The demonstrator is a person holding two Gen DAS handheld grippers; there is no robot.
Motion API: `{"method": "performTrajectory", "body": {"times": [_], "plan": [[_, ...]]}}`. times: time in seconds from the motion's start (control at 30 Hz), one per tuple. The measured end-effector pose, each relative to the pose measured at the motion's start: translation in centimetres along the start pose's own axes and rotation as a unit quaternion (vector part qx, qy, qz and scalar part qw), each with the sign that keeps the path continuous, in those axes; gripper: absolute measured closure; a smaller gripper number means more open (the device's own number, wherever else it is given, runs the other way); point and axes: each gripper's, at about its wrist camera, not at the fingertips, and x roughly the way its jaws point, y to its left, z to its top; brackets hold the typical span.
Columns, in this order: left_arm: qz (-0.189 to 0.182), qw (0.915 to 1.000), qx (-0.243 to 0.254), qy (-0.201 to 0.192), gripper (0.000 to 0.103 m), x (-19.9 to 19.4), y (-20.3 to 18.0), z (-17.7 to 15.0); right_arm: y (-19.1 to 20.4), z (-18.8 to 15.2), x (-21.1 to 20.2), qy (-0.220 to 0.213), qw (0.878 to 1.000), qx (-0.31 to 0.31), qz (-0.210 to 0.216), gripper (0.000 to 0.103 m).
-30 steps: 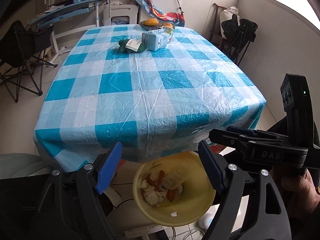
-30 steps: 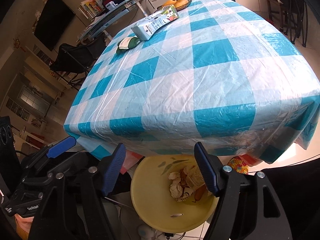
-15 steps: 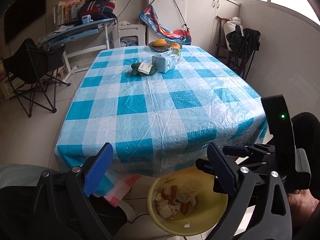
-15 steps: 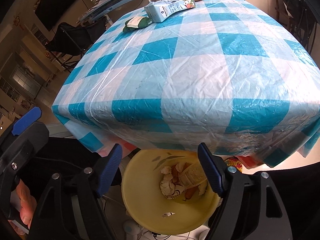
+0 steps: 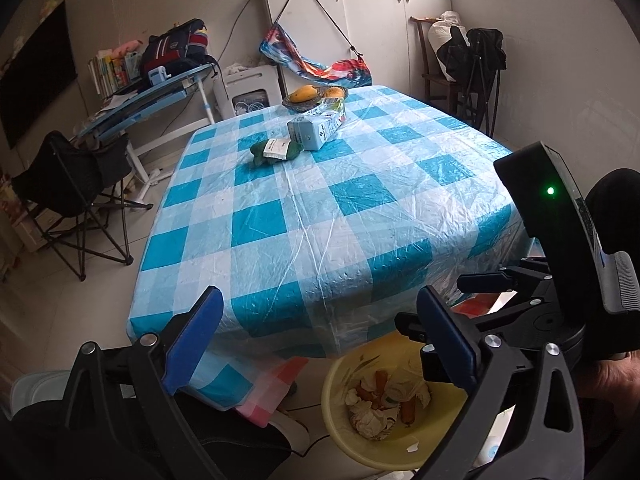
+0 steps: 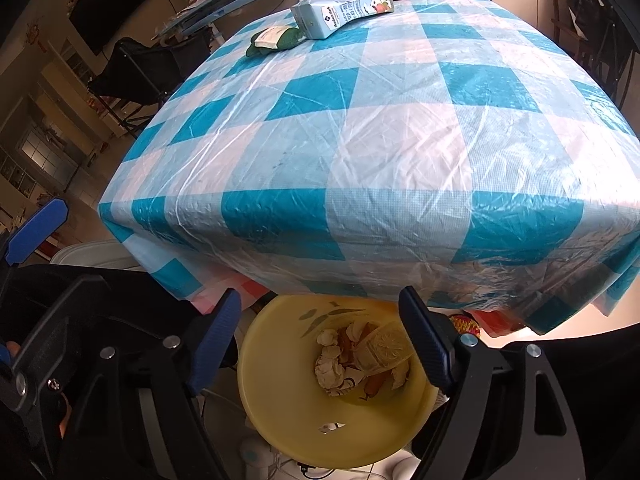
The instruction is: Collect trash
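A yellow bin [image 5: 360, 444] [image 6: 288, 404] stands on the floor by the table's near edge, holding crumpled paper, peels and a plastic cup. My left gripper [image 5: 320, 344] is open and empty, above and left of the bin. My right gripper [image 6: 320, 340] is open and empty, right over the bin. On the far side of the blue checked table [image 5: 320, 200] [image 6: 360, 128] lie a milk carton [image 5: 316, 126] [image 6: 340, 16] and a green packet with a white label [image 5: 276, 150] [image 6: 274, 40].
A fruit bowl [image 5: 314, 96] sits at the table's far edge. A black folding chair [image 5: 76, 196] stands to the left, a desk [image 5: 148, 100] behind it, white cabinets [image 5: 360, 24] at the back, a chair with bags [image 5: 468, 64] at the right.
Both grippers have pulled back and risen from the table's near edge; the left one has tilted up and shows more of the room. The bin and the table items have not moved.
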Motion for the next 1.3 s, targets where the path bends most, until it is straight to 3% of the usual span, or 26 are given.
{"method": "performTrajectory", "body": {"times": [0.87, 1.3], "plan": [[0.014, 0.9998, 0.001, -0.015, 0.008, -0.6, 0.4, 0.1, 0.5, 0.0, 0.1, -0.003, 1.0, -0.007, -0.012, 0.024], [0.025, 0.9994, -0.025, -0.007, 0.008, -0.4, 1.7, 0.3, 0.5, 0.2, -0.4, -0.011, 1.0, -0.008, -0.014, 0.023]]}}
